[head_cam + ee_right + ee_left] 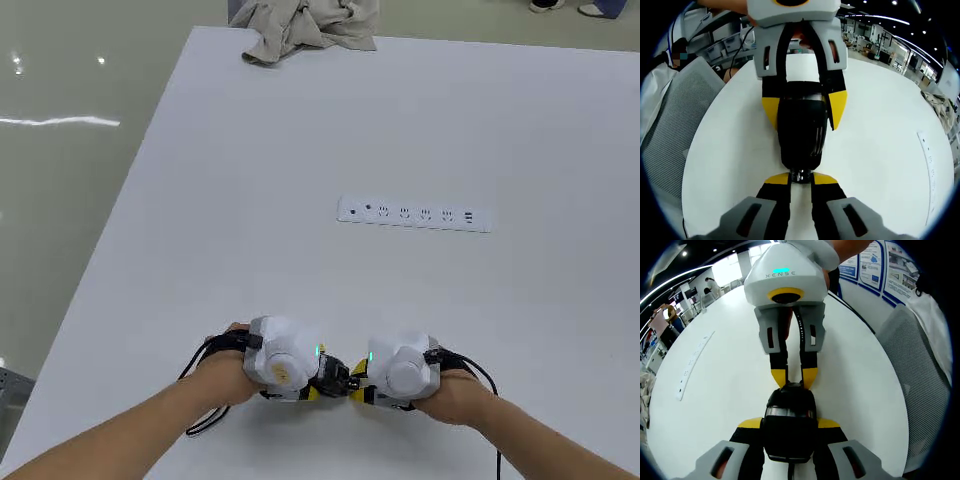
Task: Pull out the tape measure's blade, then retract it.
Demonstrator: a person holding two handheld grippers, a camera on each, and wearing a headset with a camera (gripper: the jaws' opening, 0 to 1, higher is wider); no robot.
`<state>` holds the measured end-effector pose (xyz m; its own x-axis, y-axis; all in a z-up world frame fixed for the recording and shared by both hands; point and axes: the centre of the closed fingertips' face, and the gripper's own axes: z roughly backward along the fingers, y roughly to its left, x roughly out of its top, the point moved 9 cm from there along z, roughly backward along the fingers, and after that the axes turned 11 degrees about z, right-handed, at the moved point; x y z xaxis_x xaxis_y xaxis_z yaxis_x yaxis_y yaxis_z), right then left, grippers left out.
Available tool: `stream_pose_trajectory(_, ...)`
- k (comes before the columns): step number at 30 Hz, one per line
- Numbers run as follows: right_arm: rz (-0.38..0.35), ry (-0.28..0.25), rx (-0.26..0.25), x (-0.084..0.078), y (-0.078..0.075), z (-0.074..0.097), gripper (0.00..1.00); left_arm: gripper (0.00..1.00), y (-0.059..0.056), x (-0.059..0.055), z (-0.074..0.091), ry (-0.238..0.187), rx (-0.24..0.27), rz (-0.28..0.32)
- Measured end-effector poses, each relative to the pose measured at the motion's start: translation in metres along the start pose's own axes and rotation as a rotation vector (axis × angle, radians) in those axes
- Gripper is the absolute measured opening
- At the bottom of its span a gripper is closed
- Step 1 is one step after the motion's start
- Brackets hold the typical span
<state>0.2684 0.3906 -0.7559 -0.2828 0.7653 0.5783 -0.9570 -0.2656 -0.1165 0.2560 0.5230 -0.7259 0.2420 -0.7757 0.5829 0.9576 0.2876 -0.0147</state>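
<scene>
Looking like a lab or open workroom. In the head view, showing 1 long white workbench [300, 120] with 1 power strip [415, 214] at centre and a glossy floor [60, 200] along the left edge. In the left gripper view, showing wall posters [900, 270] at upper right and a mesh office chair [920, 385] at right. In the right gripper view, showing ceiling light strips [890, 20] at upper right.

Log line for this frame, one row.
left gripper: shut on tape measure | right gripper: shut on blade tip | pull: not started

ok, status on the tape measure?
Left hand-held gripper shut on tape measure. Right hand-held gripper shut on blade tip, not yet pulled out. Power strip well clear.
</scene>
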Motion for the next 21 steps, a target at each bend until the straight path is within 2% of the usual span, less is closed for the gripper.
stream_pose_trajectory(10,0.012,-0.001,-0.013,0.000,0.000,0.002,0.15,0.34,0.000,0.001,0.001,0.012,0.009,0.008)
stream_pose_trajectory(21,0.010,0.008,-0.015,-0.009,0.002,0.012,0.14,0.34,0.000,0.001,0.000,0.018,0.007,0.017)
